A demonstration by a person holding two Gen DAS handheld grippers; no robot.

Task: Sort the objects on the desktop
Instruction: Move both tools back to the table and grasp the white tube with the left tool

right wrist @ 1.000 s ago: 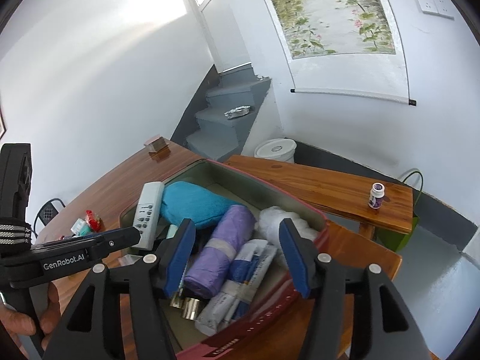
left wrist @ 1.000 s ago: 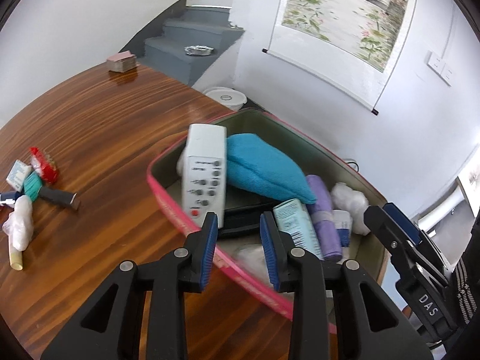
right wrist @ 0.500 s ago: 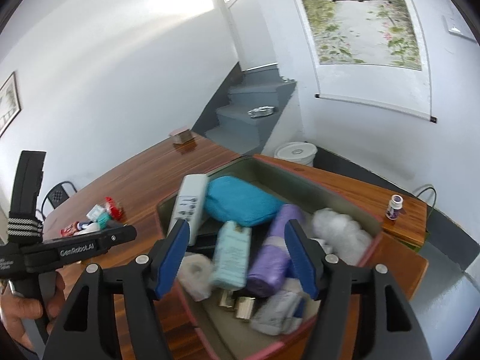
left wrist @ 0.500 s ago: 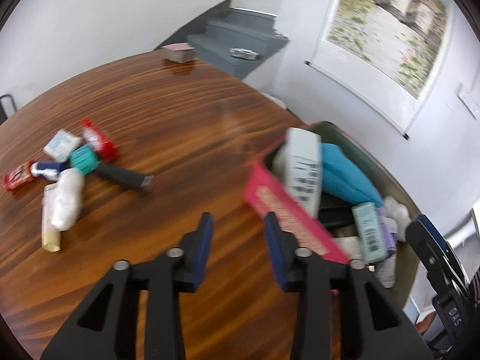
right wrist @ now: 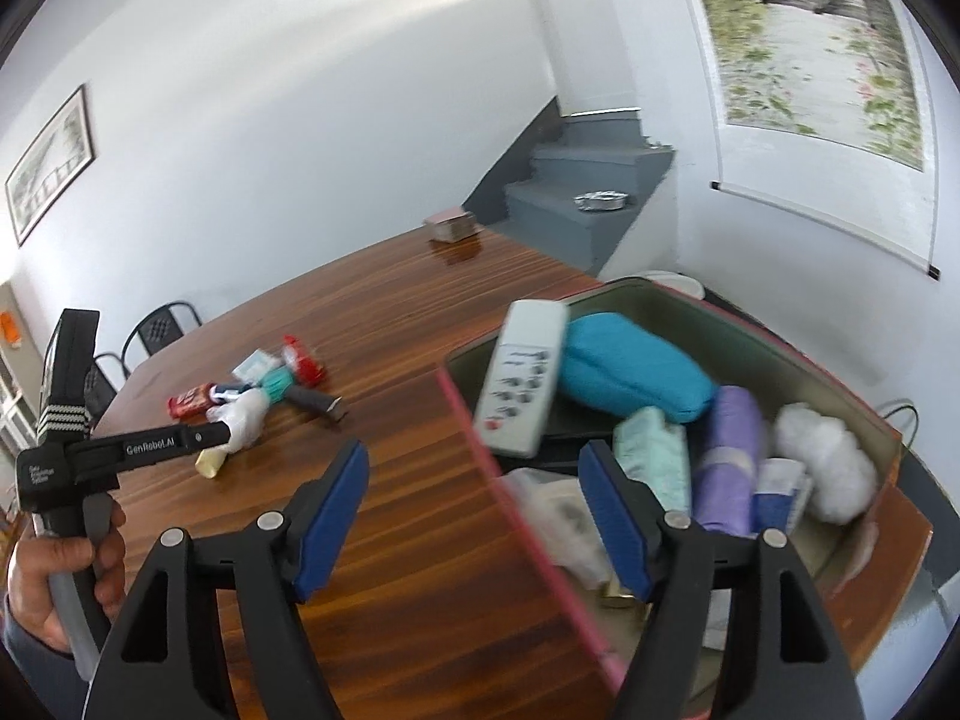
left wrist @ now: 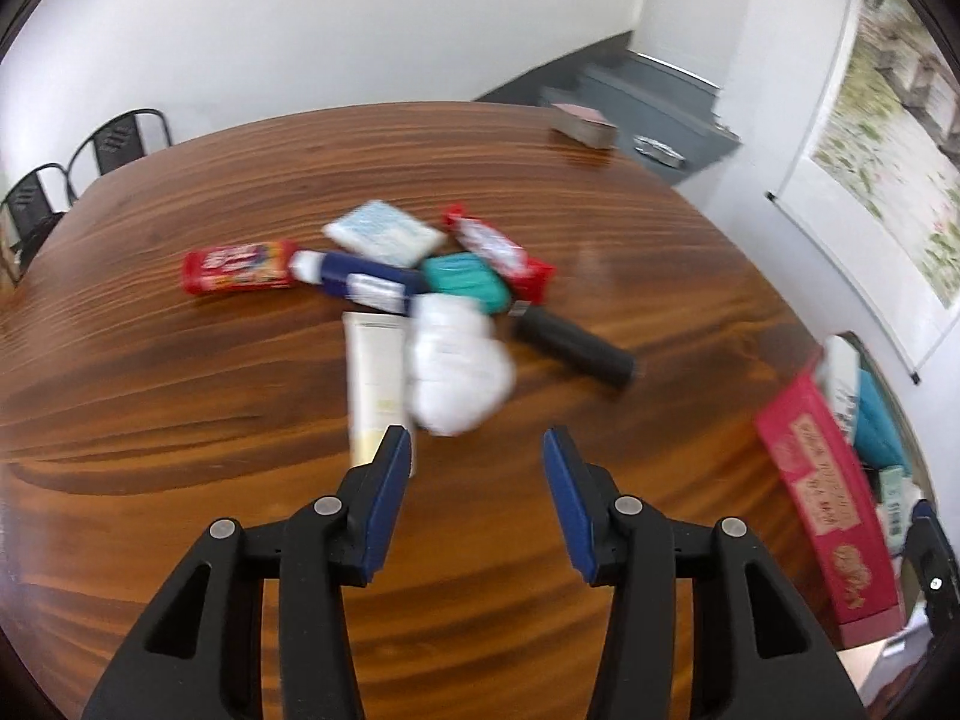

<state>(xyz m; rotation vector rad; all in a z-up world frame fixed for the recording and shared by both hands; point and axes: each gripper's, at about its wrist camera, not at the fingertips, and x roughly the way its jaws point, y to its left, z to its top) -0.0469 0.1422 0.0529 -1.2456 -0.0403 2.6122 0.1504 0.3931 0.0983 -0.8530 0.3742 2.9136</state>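
Left gripper (left wrist: 474, 456): jaws are held apart with nothing between them and have just been opening; it is aimed down at the pile of small items, judged to be readied for the next pick.
Right gripper (right wrist: 474, 474): jaws are spread wide, nothing is clamped, and they have just been opening; it is poised over the near rim of the box.
Pile on the table (left wrist: 180, 420): loose items are left clustered just beyond the left gripper, touching or overlapping, so a single piece will likely need to be singled out.
White wad (left wrist: 456, 369): soft, crumpled, plastic-looking, blurred; it is lying nearest, partly over the cream tube (left wrist: 375, 384), which is flat and smooth.
Farther items: a red wrapper pack (left wrist: 237, 267), a dark blue tube (left wrist: 360, 279), a teal block (left wrist: 468, 282) and a black handle (left wrist: 573, 351), matte and cylindrical, are seen.
Box (right wrist: 750, 336): pink outside, olive inside, set at the right; sorted things are gathered in it.
Box contents: a white remote (right wrist: 522, 384), hard and slab-shaped, is propped on the left wall; a teal pouch (right wrist: 630, 366), a purple roll (right wrist: 729, 456) and a white fluffy wad (right wrist: 822, 468) are packed beside it.
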